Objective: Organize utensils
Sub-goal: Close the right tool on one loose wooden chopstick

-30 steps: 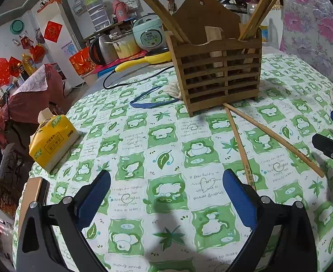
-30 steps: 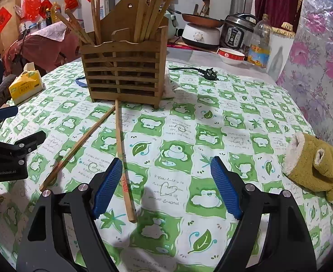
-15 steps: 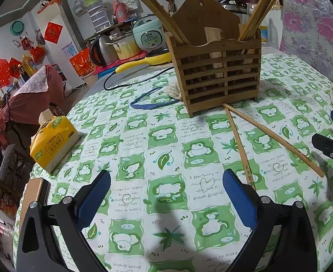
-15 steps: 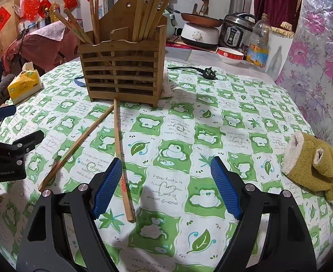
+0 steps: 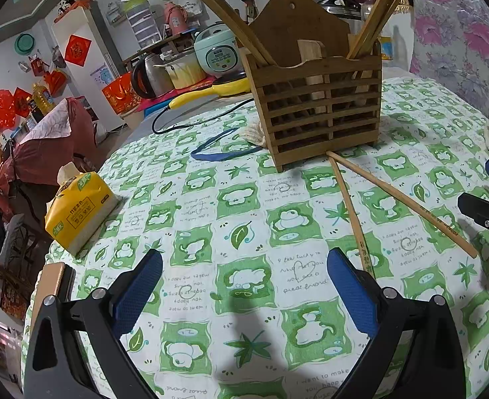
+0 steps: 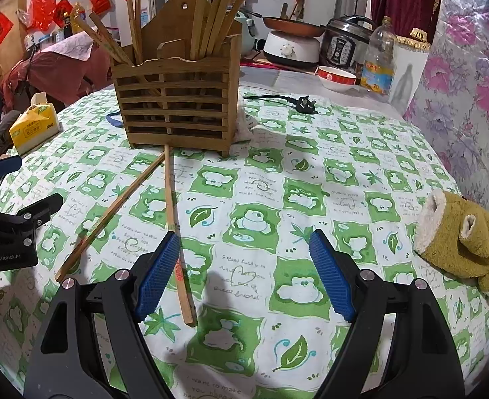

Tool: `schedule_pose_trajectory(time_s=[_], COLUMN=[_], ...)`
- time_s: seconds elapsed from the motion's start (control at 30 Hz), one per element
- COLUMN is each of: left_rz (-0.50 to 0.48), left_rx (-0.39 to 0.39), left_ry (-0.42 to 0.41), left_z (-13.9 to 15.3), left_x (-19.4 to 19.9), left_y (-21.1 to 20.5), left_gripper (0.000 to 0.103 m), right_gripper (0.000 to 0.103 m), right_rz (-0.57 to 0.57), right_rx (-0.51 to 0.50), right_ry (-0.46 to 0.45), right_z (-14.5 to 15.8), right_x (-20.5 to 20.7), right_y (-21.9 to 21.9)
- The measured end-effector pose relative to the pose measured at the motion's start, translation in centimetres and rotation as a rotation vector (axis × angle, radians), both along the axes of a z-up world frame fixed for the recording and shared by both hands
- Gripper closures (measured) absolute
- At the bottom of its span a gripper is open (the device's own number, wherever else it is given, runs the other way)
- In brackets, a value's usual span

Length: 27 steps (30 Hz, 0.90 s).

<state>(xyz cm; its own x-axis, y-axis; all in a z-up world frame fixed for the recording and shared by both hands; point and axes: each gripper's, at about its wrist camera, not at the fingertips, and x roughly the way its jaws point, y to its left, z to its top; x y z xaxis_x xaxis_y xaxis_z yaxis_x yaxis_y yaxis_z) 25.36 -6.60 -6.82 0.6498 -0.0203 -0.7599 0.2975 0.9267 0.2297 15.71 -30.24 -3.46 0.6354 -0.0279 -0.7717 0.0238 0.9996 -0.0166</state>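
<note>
Two long, slim bamboo chopsticks lay loose on the green-and-white checked tablecloth, their far ends meeting right at the front foot of the slatted wooden utensil holder and their near ends splayed apart in a narrow V. The straighter chopstick ran from the holder toward the right gripper, its near part lying just beside that gripper's left blue pad, with red lettering on the shaft. The slanted chopstick angled away from the holder toward the left gripper. Both looked light, smooth and liable to roll.

The right gripper's jaws stood wide apart with nothing between them; the left gripper's jaws were likewise spread and empty over bare cloth.

The step in hand appeared to be picking up a loose chopstick. To do it well, the right gripper would likely need to shift toward the straighter chopstick so the shaft sat between the pads, then close across it near mid-length so it would not tip. Once lifted, it should be stood upright and dropped into a holder compartment, clear of the many chopsticks already leaning there.

Left of the holder sat a yellow tissue pack; to its right, a mustard plush cloth.
</note>
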Motion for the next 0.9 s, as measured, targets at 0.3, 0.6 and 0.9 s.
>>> schedule_pose_trajectory(time_s=[0.3,0.6,0.9], left_rz=[-0.002,-0.010,-0.019], left_rx=[0.004,-0.011,-0.033], left_ry=[0.002,0.031,0.067], left_z=[-0.1,-0.5,-0.8], left_x=[0.0,0.2,0.5], left_y=[-0.1,0.2,0.3], left_gripper=[0.006,0.006,0.006], right_gripper=[0.025,0.025,0.044], right_rz=[0.011,0.019,0.141], right_rx=[0.001,0.061,0.022], right_ry=[0.015,0.059,0.067], right_z=[-0.2,-0.7,-0.7], right_x=[-0.2,-1.1,-1.9], right_y=[0.2,-0.5,1.9])
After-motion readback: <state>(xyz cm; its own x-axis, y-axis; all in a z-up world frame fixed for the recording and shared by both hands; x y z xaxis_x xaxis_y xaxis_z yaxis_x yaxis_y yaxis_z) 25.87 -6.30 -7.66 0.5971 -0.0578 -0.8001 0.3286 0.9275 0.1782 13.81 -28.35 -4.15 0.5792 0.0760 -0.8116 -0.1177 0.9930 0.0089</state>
